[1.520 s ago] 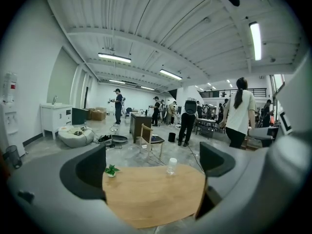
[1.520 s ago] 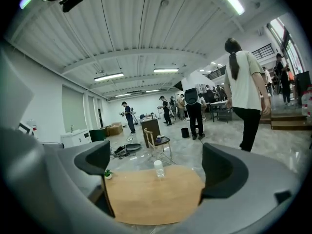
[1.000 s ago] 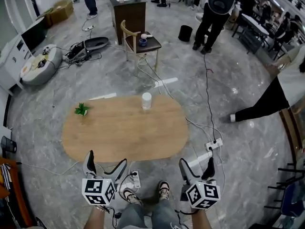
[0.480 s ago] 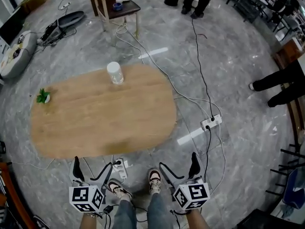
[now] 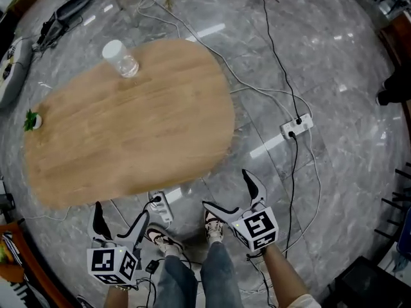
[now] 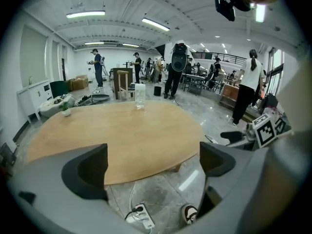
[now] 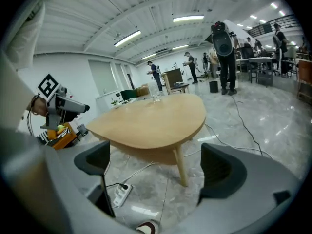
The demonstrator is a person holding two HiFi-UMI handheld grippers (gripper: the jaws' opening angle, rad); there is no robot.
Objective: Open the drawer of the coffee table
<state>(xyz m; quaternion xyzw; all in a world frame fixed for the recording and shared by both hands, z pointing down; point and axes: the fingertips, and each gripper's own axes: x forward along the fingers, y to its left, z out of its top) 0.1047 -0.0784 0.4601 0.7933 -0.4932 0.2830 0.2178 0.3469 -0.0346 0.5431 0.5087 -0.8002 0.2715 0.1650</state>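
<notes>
Since a second ago the person has stepped round toward the right end of the coffee table (image 5: 128,127). In the head view its oval wooden top now sits tilted at upper left, and the chair beyond it has slipped out of frame. A clear, white-topped container (image 5: 120,58) stands at the far edge and a small green plant (image 5: 31,120) at the left end. The floor (image 5: 334,76) is glossy grey marble. Cables cross it to a white power strip (image 5: 297,126) on the right and to another near the person's shoes (image 5: 214,224). The left gripper (image 5: 121,212) and right gripper (image 5: 227,190) hang low before the near edge. Each cube bears black-and-white square markers, the only print I can make out.

The left gripper view looks across the tabletop toward standing people, desks and ceiling strip lights in a white hall. Its jaws stand wide apart with nothing between them.

The right gripper view faces the table's right end and a pale wooden leg (image 7: 181,165). Its jaws gape too, empty. No view shows the drawer.
</notes>
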